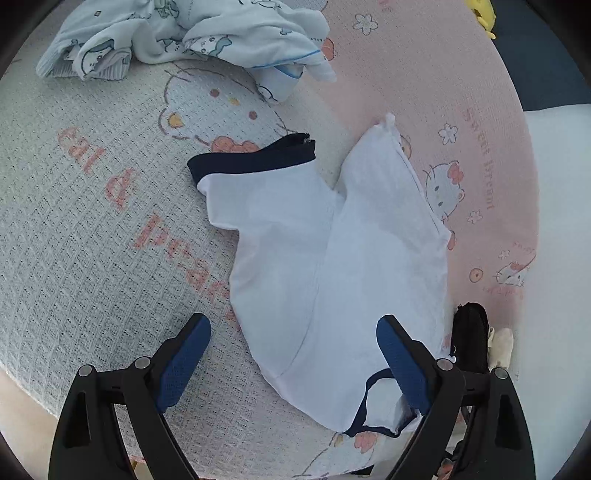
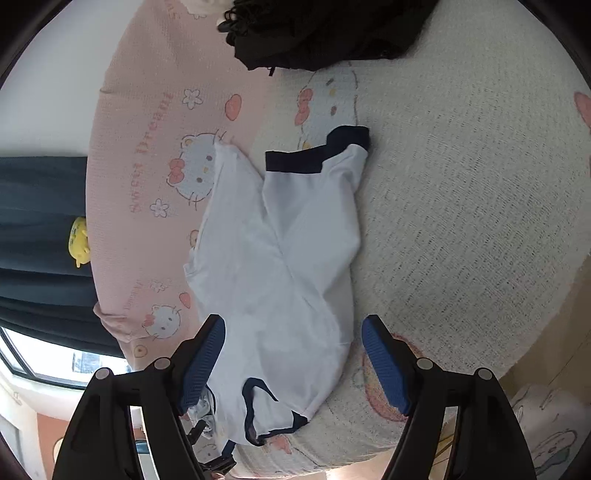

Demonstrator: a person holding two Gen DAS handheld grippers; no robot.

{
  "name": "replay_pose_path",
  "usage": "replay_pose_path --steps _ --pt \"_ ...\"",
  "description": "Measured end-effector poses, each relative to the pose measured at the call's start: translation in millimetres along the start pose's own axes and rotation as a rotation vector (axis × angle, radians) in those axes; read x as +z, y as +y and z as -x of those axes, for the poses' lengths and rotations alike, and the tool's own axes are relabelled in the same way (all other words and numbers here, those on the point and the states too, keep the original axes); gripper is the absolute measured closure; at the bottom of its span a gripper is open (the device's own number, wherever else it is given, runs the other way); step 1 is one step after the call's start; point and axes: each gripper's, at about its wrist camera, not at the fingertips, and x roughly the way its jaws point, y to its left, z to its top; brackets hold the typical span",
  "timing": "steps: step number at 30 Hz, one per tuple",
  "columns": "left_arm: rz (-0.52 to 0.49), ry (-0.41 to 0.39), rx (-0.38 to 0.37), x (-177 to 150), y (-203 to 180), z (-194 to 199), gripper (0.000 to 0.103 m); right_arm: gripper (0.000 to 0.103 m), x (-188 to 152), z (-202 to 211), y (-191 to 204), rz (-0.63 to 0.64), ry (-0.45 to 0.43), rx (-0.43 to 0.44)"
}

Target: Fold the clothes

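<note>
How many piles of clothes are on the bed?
3. The white shirt lies flat in the middle. A crumpled pale printed heap sits at the far edge in the left view. A black pile sits at the far edge in the right view. More may be hidden.

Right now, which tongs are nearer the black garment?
Left, it seems. The black garment lies right beside the left tongs. From the right tongs it lies far off, beyond the white shirt.

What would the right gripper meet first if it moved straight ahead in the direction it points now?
Most likely the white shirt: it lies between the open right gripper fingers and straight ahead. Depth is hard to judge.
</note>
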Motion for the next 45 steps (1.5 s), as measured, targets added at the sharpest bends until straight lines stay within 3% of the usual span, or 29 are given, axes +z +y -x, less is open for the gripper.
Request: replay_pose_path --steps 9,13,18,20,22,25,30,34,37,39,43,45 --pt "-0.081 -0.077 0.024 13.7 -8.1 -13.9 0.011 0.027 14.2 -17.6 -13.9 -0.088 0.002 0.056" --pt "-0.119 -0.095 0.041 20.1 -12.6 -19.8 0.011 0.027 26.0 -28.3 1.7 -0.023 -0.008 0.031" --pt "-0.100 -0.138 -0.010 19.9 -5.4 -18.0 0.015 0.031 24.0 -36.5 23.4 0.135 -0.023 -0.050" --pt "-0.107 -0.154 0.013 17.7 -4.3 -16.8 0.024 0.047 20.5 -38.1 28.4 0.195 -0.044 -0.114" --pt "-0.114 -0.169 0.036 15.5 -3.2 -15.5 0.035 0.077 18.0 -38.4 29.2 0.244 -0.062 -0.201" --pt "-0.163 -0.185 0.101 11.4 -6.0 -15.7 0.046 0.100 17.1 -35.1 23.7 0.247 -0.071 -0.254" --pt "-0.274 -0.195 0.228 7.6 -11.4 -17.5 0.082 0.103 15.6 -34.6 29.8 0.308 -0.076 -0.328" --pt "-0.299 -0.171 0.255 16.0 -4.2 -15.4 0.092 0.103 3.5 -32.7 52.0 0.523 -0.155 -0.563" --pt "-0.299 -0.151 0.261 21.3 -0.1 -12.8 0.094 0.103 6.5 -28.5 45.4 0.488 -0.134 -0.536" --pt "-0.267 -0.137 0.241 19.8 1.8 -8.2 0.094 0.103 11.2 -25.2 38.7 0.418 -0.116 -0.466" --pt "0.025 -0.064 -0.089 22.6 34.7 -1.3 0.094 0.098 24.8 -18.3 20.1 0.210 -0.071 -0.278" --pt "0.153 -0.074 -0.156 18.9 50.6 3.0 0.092 0.097 25.9 -11.5 6.8 0.112 -0.055 -0.215"
